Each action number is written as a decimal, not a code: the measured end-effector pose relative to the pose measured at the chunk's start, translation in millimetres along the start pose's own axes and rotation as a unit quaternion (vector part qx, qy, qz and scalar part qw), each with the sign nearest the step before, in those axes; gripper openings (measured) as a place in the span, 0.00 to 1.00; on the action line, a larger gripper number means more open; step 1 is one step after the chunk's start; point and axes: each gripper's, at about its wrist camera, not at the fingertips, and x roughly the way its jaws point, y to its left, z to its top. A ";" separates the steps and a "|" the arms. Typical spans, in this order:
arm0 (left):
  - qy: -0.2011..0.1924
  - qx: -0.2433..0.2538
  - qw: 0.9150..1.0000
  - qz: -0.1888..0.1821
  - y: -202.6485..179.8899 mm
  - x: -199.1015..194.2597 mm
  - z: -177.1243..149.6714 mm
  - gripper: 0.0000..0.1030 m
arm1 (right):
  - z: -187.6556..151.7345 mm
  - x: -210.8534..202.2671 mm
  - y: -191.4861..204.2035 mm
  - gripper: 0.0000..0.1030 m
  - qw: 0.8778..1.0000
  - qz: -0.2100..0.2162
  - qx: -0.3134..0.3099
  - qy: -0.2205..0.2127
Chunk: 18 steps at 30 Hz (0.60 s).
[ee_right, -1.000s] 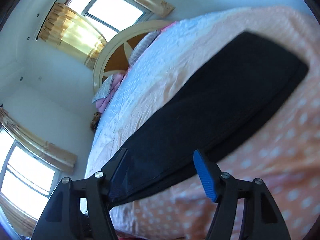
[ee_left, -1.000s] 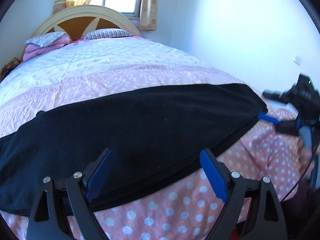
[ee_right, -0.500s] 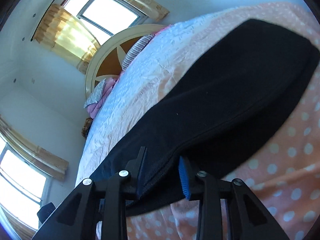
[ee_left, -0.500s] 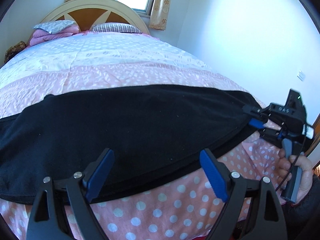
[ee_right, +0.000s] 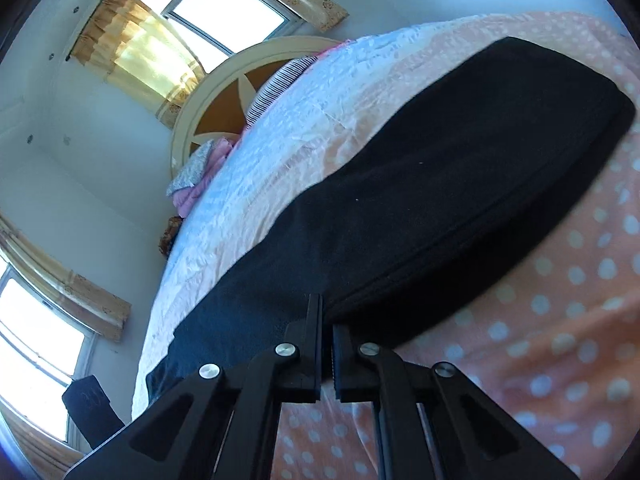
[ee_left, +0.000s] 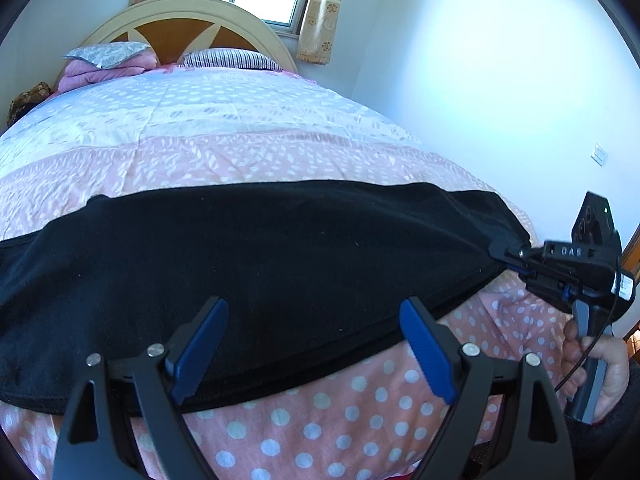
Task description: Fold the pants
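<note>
I see the pants (ee_left: pixel 260 264) as one long black band lying flat across the bed (ee_left: pixel 240 140), already doubled lengthwise (two layers show along the near edge). Their right end is pinched and drawn to a point; the left end runs out of view.

Black hand-held gripper (ee_left: pixel 312 344) frames, blue finger pads (ee_left: pixel 426 354), silver screws (white "DAS" lettering), thin black cable (ee_left: pixel 576 364).
</note>
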 end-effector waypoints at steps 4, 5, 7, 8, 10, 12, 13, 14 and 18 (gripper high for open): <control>0.007 0.010 1.000 0.006 -5.4 5.1 1.4 0.87 | -10.8 13.8 -18.6 0.04 0.999 -0.012 0.026 0.023; 0.006 0.014 1.000 0.008 -6.6 5.6 2.4 0.87 | -11.8 12.8 -22.2 0.04 0.999 -0.002 0.036 0.019; 0.000 0.020 1.000 0.015 -9.0 6.7 6.5 0.87 | -8.5 10.8 -20.6 0.05 0.999 0.017 0.040 0.023; -0.002 0.021 1.000 0.017 -9.5 7.5 8.1 0.87 | -6.7 8.9 -21.4 0.06 0.998 0.028 0.051 0.030; -0.004 0.023 1.000 0.017 -11.2 10.8 11.8 0.87 | -3.4 1.3 -26.0 0.23 0.996 0.043 0.074 0.040; -0.003 0.028 0.999 0.020 -13.2 14.0 13.5 0.87 | 2.7 -20.6 -31.9 0.43 0.995 0.046 0.085 0.015; -0.002 0.030 0.999 0.023 -14.3 16.7 14.5 0.87 | 6.6 -34.7 -33.3 0.50 0.996 0.039 0.083 -0.003; -0.002 0.029 0.999 0.024 -15.1 18.5 15.1 0.87 | 10.8 -48.2 -33.0 0.50 0.996 0.031 0.077 -0.022; 0.002 0.028 0.999 0.027 -20.0 27.7 20.0 0.87 | 43.4 -94.1 -26.2 0.50 0.988 -0.102 0.009 -0.119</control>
